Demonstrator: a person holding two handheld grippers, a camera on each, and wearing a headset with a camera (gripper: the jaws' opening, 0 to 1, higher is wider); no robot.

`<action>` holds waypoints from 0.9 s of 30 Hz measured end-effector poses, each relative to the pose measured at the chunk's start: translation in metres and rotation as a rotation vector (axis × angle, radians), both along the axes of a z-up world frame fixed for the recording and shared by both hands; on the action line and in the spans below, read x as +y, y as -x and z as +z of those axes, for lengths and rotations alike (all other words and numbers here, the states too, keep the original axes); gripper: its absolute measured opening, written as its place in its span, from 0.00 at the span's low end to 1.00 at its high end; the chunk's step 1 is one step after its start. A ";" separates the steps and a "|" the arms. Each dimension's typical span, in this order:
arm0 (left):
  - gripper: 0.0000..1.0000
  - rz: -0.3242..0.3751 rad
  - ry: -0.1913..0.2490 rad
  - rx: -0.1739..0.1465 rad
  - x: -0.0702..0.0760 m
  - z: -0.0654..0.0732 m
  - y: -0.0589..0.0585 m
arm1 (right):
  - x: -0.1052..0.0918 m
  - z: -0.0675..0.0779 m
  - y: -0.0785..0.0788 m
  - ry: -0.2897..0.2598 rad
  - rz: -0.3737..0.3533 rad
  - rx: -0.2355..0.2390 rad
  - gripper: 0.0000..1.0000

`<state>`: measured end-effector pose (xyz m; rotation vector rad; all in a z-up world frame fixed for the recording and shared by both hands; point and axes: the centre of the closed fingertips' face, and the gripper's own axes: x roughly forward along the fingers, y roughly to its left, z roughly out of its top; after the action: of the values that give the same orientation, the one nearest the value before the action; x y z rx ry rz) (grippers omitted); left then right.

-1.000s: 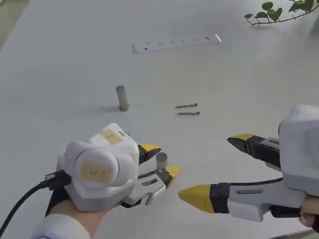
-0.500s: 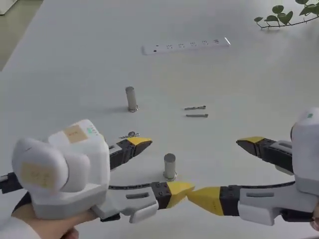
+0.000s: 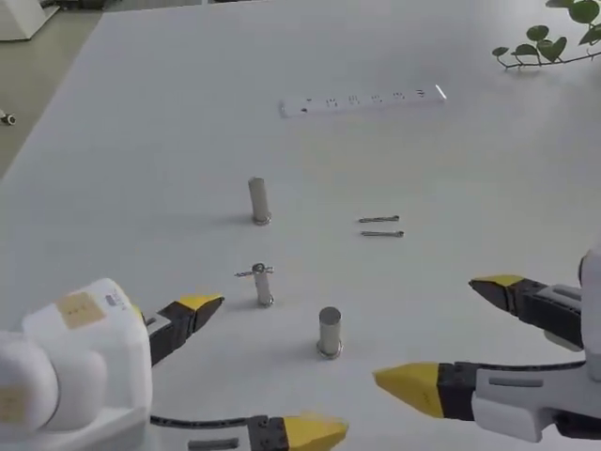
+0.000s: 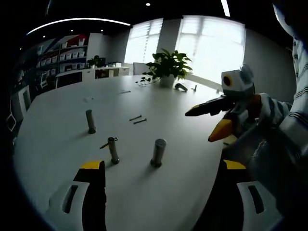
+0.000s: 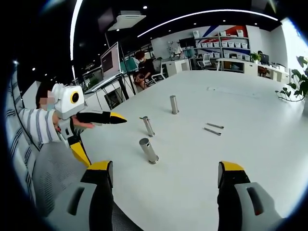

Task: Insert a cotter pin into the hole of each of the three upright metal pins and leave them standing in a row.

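On the white tabletop (image 3: 141, 150), two thin loose steel cotter pins (image 3: 378, 219) lie at one o'clock from the nearest bare grey upright metal pin (image 3: 330, 332). The left gripper (image 3: 261, 366) and right gripper (image 3: 446, 331) both gape, empty. The wire is likely light, stiff and slippery, so pinch one crosswise near its head end.

In the head view the left gripper (image 3: 282, 365) runs off the bottom and left edges, and the nearer of its fingers (image 3: 310, 432) is blurred. The right gripper (image 3: 424, 330) is cut by the right edge. The plant (image 3: 549, 38) is cropped at the far right corner. The loose cotter pins (image 3: 378, 219) are too small for detail.
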<state>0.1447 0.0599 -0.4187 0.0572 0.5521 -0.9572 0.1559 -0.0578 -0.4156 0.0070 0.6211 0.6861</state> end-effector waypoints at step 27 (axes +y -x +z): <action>0.99 0.038 -0.018 0.046 0.017 -0.009 0.007 | -0.031 0.002 -0.039 0.234 0.169 0.027 0.76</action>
<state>0.1375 0.0768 -0.4280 0.0413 0.6022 -0.9179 0.1949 -0.0893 -0.4140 -0.2564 0.7303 0.7735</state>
